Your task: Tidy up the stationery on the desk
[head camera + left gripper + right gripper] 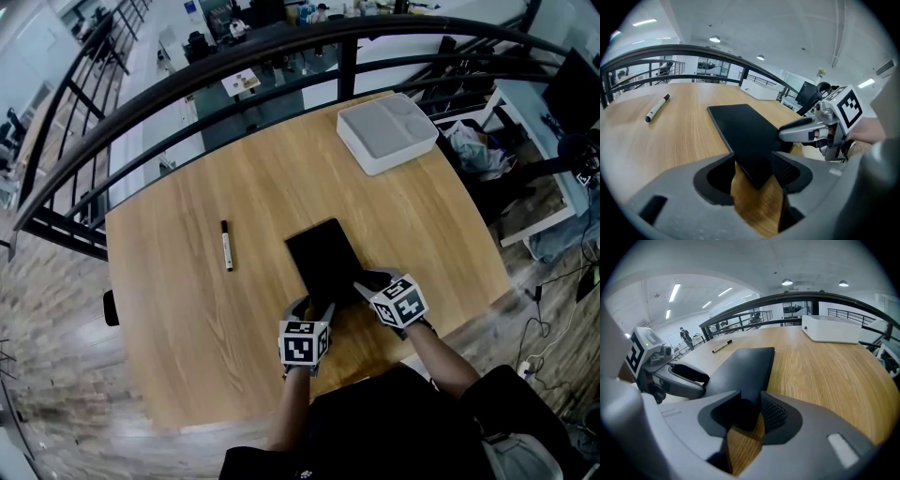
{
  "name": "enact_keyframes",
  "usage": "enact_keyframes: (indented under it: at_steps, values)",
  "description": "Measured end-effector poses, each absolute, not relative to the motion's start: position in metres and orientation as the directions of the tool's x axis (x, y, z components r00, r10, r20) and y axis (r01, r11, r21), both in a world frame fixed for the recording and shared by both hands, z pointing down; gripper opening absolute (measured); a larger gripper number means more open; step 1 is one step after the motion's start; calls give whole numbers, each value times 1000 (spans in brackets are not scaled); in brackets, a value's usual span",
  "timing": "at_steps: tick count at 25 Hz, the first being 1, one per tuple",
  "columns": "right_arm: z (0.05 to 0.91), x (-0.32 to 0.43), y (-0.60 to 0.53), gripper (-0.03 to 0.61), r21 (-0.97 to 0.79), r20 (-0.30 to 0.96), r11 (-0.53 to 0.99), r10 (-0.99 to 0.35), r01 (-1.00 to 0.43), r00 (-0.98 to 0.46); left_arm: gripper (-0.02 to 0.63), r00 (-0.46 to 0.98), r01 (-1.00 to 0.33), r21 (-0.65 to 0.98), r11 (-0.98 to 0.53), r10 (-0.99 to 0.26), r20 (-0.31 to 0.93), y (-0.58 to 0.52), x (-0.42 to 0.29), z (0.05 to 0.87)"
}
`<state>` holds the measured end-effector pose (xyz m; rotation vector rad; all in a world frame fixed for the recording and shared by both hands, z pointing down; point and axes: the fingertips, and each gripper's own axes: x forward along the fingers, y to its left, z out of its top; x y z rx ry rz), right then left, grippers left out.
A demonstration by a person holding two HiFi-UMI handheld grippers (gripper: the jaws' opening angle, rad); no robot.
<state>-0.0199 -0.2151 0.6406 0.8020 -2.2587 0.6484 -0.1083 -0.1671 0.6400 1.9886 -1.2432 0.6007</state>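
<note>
Black and flat, the notebook (pixel 323 260) is lying near the front edge of the wooden desk (pixel 178 309), with a pen (pixel 226 246) lying well apart on its left and a white tray (pixel 386 133) sitting at the far corner. The left gripper (pixel 753 160) is standing spread, straddling the notebook's near left corner, with bare wood showing beside the cover, so nothing is being pinched. The right gripper (pixel 750 401) is standing wide too, taking the near right corner into its gap; I am judging that it is not squeezing either. Trouble is waiting in that loose hold: if the person is meaning to slide or lift the notebook, the thin cover may be slipping out of both gaps, or one side may be running ahead and swinging the notebook round. Pulling it back is risking a drop off the near edge; pushing far is risking a knock on the white tray
</note>
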Motion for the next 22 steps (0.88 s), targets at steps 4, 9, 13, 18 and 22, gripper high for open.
enact_keyframes:
  at_steps: [4, 9, 13, 18, 22]
  values:
    - [641, -24, -207, 123, -227, 709, 689, -368, -688, -602, 238, 439, -898, 319, -303, -563, 700, -160, -113, 640]
    - [642, -27, -198, 123, -222, 711, 694, -366, -685, -601, 238, 438, -899, 318, -303, -560, 703, -153, -117, 641]
    - [641, -27, -189, 124, -225, 710, 695, -364, -683, -603, 238, 431, -901, 306, -307, -555, 712, -146, -117, 641]
    - [642, -30, -179, 126, -232, 710, 704, -349, -672, -611, 238, 440, -897, 321, -303, -553, 707, -141, -121, 642]
    - [642, -31, -171, 127, -235, 712, 712, -338, -662, -616, 238, 445, -895, 324, -308, -548, 709, -135, -122, 641]
